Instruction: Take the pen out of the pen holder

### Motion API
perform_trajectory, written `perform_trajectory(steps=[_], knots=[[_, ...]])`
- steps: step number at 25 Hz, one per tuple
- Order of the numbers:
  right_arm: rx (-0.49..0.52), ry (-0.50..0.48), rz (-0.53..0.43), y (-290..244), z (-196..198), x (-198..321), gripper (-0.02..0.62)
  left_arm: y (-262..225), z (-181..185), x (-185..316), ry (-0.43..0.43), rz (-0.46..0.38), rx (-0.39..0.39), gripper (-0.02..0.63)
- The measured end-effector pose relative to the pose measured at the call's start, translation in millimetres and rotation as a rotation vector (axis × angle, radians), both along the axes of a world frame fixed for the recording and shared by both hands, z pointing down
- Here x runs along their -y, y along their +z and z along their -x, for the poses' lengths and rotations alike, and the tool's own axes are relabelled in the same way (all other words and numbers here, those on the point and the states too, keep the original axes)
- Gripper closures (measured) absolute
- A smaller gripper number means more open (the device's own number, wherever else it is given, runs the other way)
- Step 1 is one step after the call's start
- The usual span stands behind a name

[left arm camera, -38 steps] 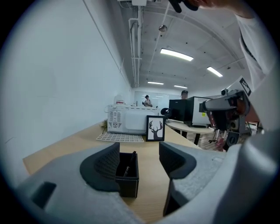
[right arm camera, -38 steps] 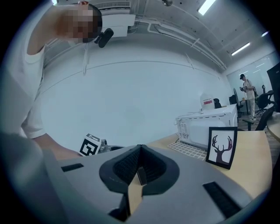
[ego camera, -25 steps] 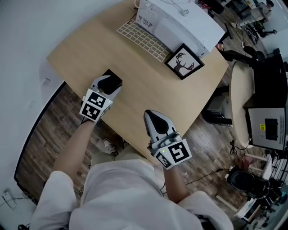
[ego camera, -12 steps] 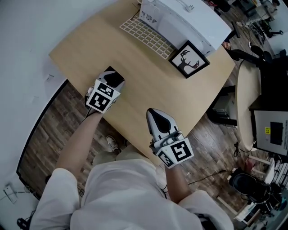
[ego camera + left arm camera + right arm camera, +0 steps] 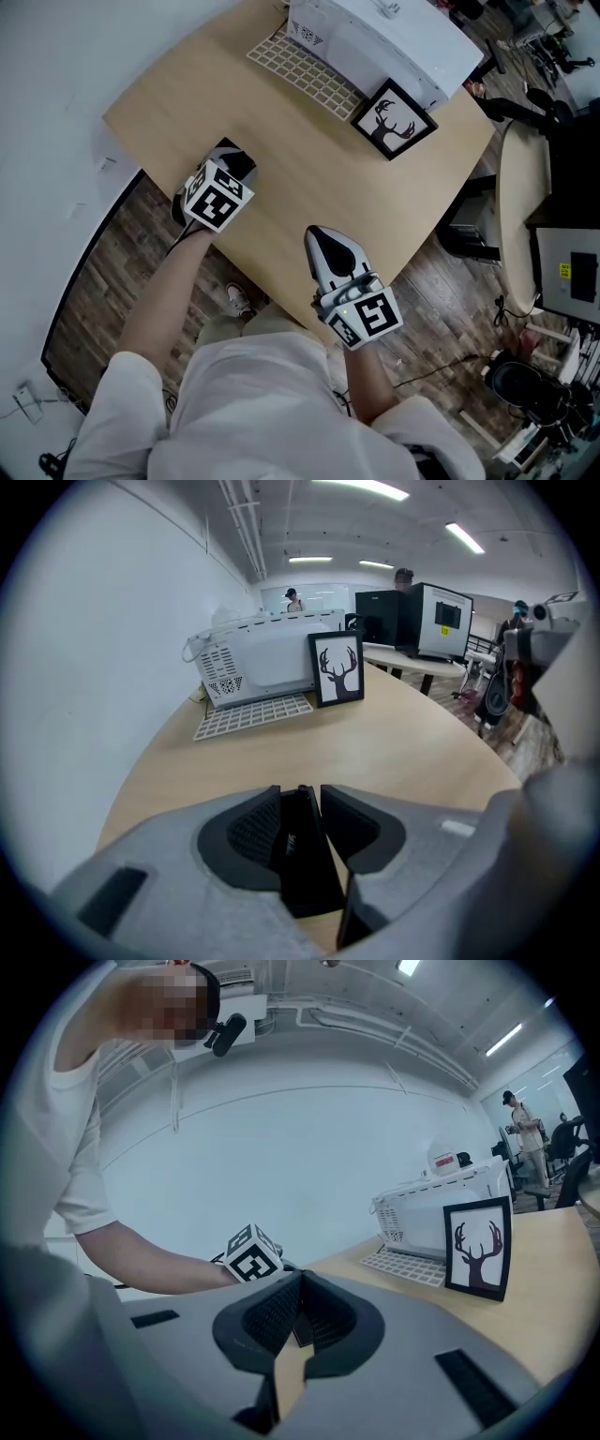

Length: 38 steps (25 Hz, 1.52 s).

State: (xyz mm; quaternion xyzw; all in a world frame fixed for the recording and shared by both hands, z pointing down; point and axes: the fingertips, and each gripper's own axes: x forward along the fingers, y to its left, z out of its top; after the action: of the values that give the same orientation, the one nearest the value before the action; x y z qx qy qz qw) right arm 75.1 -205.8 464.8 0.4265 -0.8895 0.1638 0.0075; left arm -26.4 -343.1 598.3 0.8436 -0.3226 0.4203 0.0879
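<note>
Fingers [image 5: 246, 829] of the left gripper [image 5: 300, 797] are closing with a narrow gap between them. They flank the pen [image 5: 307, 808], upright in the black pen holder [image 5: 302, 874] at the table [image 5: 309, 178] edge. Right gripper [image 5: 298, 1283]: fingers pressed together, empty.

l gripper [image 5: 232, 164] tipped down, jaws closing w/ pen [image 5: 306, 803] betw them; r gripper [image 5: 325, 240] level, jaws together
</note>
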Motion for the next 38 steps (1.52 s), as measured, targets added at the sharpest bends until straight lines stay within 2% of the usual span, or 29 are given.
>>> perform_trajectory(steps=[5, 13, 23, 31, 38], knots=[[0.002, 0.007, -0.006, 0, -6, -2, 0.594, -1, 0, -4, -0.024, 0.005, -0.051, 0.512], [0.009, 0.019, -0.012, -3, -15, -1, 0.594, -9, 3, 0, -0.067, 0.018, -0.120, 0.518], [0.015, 0.003, -0.008, 0, -13, 1, 0.594, -14, 9, 1, -0.091, 0.013, -0.169, 0.523], [0.012, -0.008, -0.007, 1, -9, -1, 0.594, -17, 11, 0, -0.125, 0.067, -0.252, 0.525], [0.015, -0.013, -0.008, 1, -8, -3, 0.594, -17, 10, -2, -0.119, 0.108, -0.273, 0.525]])
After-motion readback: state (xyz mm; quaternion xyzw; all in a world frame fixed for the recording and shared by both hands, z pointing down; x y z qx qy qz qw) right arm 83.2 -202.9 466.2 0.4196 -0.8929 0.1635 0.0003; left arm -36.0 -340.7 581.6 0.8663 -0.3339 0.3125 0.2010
